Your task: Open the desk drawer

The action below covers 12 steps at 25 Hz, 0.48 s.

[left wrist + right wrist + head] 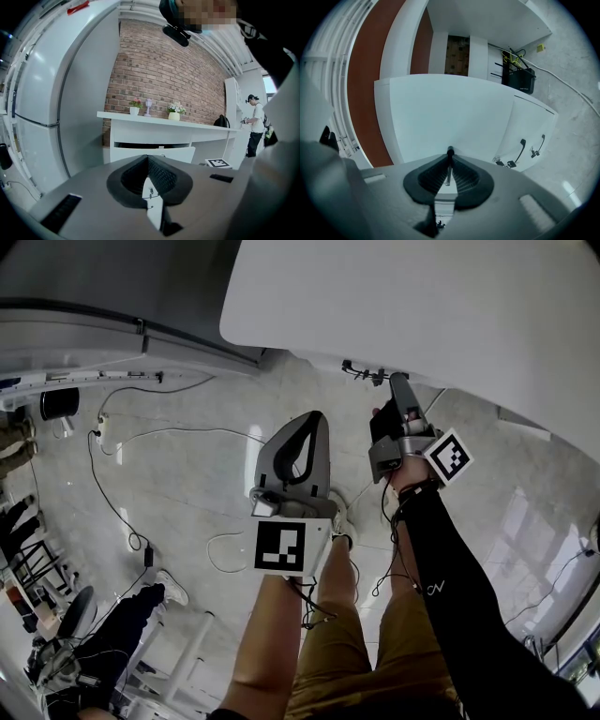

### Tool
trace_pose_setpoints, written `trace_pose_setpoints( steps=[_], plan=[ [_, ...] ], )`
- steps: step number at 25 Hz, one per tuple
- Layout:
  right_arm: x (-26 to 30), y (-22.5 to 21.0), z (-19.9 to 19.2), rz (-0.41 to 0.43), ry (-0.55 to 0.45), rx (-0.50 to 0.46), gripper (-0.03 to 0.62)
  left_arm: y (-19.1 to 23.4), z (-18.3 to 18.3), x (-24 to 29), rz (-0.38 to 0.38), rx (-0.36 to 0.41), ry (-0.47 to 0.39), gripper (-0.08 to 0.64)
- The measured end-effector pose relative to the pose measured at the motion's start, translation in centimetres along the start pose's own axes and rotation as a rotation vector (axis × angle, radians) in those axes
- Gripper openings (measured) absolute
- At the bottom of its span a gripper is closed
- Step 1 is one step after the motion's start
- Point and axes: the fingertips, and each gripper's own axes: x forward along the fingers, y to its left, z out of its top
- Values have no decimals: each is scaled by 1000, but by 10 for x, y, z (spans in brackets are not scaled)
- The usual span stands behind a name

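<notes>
Pinching the thin black drawer handle (450, 152) between the jaws of the right gripper (398, 382), close against the white drawer front (440, 112) beneath the desk (422, 296). Holding the left gripper (314, 420) well apart from it, jaws pressed together and empty.

Brick wall (159, 70) at back, white flower pot (134, 111) and yellow pot (174, 116) before it. Far right, standing person (256, 126) in white top. Black cable (112, 508) snaking over pale floor (192, 479). Black box (521, 79), possibly a router, with yellow wires (512, 58).
</notes>
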Motion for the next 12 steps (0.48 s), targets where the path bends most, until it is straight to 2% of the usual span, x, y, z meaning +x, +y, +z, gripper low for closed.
trace_pose_setpoints(
  steps=[12],
  plan=[
    [-4, -3, -3, 2, 0, 7, 29, -3, -8, -4, 2, -2, 7, 8]
  ],
)
